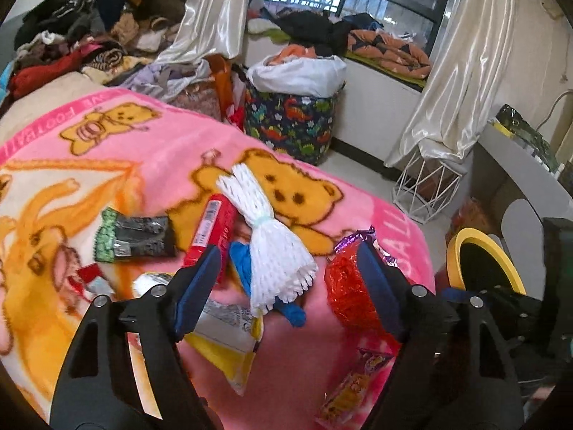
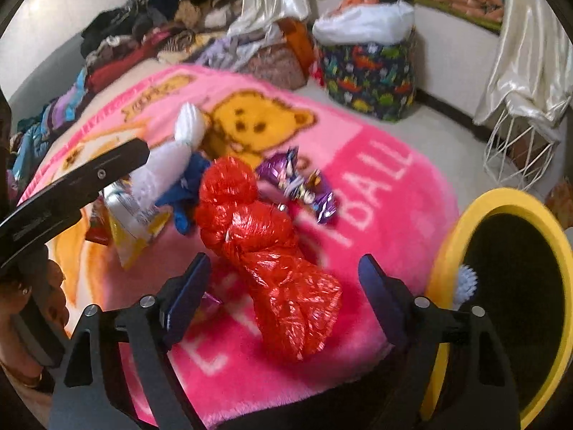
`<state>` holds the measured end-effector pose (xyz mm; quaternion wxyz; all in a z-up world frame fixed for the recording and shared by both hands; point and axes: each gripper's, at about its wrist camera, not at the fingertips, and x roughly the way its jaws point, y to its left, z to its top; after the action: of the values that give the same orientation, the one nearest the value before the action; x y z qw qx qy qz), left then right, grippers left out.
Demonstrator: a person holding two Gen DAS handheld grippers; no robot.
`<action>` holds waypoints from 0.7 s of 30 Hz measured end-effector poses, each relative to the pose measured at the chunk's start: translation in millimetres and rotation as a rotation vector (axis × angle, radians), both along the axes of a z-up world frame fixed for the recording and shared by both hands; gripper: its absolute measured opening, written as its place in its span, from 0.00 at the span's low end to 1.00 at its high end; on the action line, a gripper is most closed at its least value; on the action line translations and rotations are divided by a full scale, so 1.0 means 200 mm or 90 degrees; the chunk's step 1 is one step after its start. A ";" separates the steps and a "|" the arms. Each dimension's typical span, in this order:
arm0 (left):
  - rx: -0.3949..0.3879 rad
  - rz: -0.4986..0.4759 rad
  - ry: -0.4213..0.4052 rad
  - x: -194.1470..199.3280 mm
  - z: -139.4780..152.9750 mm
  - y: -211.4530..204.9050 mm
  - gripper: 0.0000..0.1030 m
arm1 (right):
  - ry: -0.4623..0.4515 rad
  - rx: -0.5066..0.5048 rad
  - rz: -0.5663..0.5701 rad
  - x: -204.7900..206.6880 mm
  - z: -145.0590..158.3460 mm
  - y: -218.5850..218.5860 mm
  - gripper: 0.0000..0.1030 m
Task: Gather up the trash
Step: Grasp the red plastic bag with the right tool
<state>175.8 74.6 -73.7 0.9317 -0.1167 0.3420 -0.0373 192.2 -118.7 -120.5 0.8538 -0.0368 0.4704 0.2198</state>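
The right gripper (image 2: 283, 286) is spread wide and holds nothing, its fingers either side of the near end of a red plastic bag (image 2: 265, 236) lying on the pink blanket (image 2: 376, 222). The left gripper (image 1: 286, 279) is also wide open and empty above a white foam net (image 1: 272, 243), a blue rag (image 1: 243, 268) and a yellow packet (image 1: 229, 351). "BALL" reads on the blanket. Right of the bed, a yellow-rimmed bin (image 2: 447, 251) holds something pale and bristly. Farther off stands a dinosaur-print basket (image 2: 369, 75) stuffed with white cloth.
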 end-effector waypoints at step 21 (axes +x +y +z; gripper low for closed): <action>-0.033 0.010 -0.003 -0.02 -0.05 0.02 0.11 | 0.001 0.055 0.006 -0.06 0.01 -0.06 0.15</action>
<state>172.2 79.0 -82.7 0.9294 -0.1431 0.3380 -0.0394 180.1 -130.3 -118.4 0.8533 -0.0020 0.4610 0.2437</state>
